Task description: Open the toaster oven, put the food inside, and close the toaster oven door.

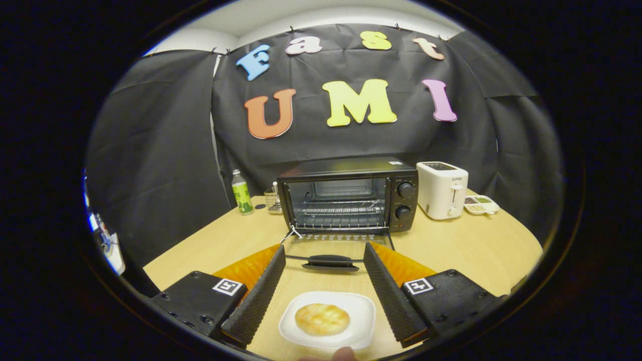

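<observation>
gripper-mounted fisheye facing toaster oven [347, 198]

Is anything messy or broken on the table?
Nothing stands out. The toaster oven sits straight with its door folded down open. The bun lies whole on its plate, between the open gripper fingers. Nothing spilled.

Toaster oven [348, 198] open, door [331, 250] flat (rack bare); bun [322, 319] on plate [363, 313].

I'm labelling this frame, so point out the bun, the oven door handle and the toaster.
Bun [322, 319]: gripper view, middle of its top crust.
Door handle [330, 262]: gripper view, middle of the bar.
Toaster [441, 193]: gripper view, front face.
Gripper [323, 273]: gripper view, open, fingers flanking the plate [363, 307].
</observation>
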`<state>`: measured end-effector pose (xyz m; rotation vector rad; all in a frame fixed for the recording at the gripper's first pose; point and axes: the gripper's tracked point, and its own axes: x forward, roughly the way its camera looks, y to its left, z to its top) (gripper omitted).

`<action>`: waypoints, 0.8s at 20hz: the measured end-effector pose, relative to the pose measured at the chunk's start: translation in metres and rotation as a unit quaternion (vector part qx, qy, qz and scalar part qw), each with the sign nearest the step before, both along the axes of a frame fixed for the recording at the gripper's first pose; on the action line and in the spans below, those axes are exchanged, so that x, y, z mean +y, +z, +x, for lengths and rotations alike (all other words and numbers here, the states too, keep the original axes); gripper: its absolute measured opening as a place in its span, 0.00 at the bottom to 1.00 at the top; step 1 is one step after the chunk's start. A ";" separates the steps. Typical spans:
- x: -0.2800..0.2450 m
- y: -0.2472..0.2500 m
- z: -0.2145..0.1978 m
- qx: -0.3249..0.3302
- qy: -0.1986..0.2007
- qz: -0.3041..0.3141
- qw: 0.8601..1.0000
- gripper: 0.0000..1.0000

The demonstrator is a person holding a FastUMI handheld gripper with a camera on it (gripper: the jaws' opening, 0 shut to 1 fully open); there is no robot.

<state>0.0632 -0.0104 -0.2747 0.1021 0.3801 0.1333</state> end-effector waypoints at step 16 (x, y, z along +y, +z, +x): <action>0.009 -0.123 -0.054 0.110 0.045 -0.050 0.992 1.00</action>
